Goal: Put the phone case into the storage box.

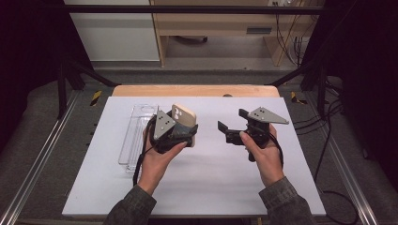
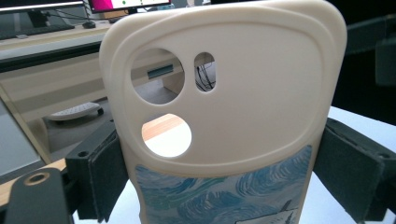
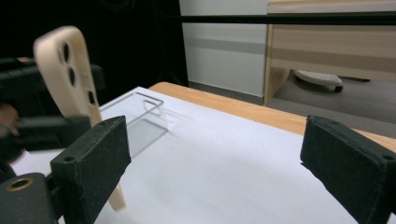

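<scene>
- Evidently, a cream phone case is held off the tabletop by the left gripper, its camera-cutout end pointing up and away from the hand.
- In the left gripper view the case is seen clamped between the two padded fingers, one on each long edge; the grip is taken low on the case, presumably so that the upper part with the cutouts is left free.
- A blue swirled print is carried on the lower part of the case's back, which is turned toward that gripper's camera.
- The right gripper is held above the tabletop, well apart from the case and turned toward it. Its fingers are spread wide with nothing between them, which is judged to be a readiness to take hold of the case.
- From the right gripper view the case is seen edge-on and tilted, slightly blurred, with the left gripper's dark body around its lower part.
- A clear plastic tray lies flat on the tabletop just beside the left hand, on its far-left side. It appears empty; it may be the place the case belongs, though that cannot be told for certain.
- A handover or two-gripper hold is judged to be the step in hand.
</scene>
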A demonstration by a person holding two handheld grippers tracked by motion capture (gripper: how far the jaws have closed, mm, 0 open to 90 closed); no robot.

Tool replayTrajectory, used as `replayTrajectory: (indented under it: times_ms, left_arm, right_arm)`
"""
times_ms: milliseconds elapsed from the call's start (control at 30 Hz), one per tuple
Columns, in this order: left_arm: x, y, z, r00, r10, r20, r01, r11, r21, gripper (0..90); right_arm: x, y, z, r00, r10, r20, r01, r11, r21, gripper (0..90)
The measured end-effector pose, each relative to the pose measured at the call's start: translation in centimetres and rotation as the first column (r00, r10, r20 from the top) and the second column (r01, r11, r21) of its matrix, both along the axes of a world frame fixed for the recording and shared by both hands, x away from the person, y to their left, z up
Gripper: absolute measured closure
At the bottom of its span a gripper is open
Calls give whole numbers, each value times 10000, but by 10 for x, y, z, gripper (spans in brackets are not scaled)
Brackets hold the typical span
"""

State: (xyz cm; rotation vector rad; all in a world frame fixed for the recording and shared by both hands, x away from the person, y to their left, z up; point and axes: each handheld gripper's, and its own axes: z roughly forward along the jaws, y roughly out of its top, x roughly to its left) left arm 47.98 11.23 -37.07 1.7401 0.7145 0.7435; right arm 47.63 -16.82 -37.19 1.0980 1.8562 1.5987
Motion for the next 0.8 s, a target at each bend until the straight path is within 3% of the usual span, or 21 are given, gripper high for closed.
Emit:
replayTrajectory:
  times_ms: [333, 500, 700, 800]
  left_arm:
    - [9, 21, 20, 9986, 522, 127, -519, 9985, -194, 107]
    - [14, 32, 30, 9963, 833, 208, -827, 9962, -258, 108]
    - [16, 43, 43, 9934, 1022, 524, -1023, 9947, 4, 108]
    - [17, 50, 44, 9905, 1244, 586, -1252, 9921, 102, 108]
  right_arm:
    - [8, -12, -13, 9972, -577, -482, 552, 9972, -502, 120]
    - [9, -16, -18, 9953, -562, -794, 512, 9966, -640, 65]
    - [1, -22, -36, 9933, -858, -771, 792, 9933, -847, 69]
    - [-1, -28, -45, 9928, -799, -889, 744, 9952, -643, 77]
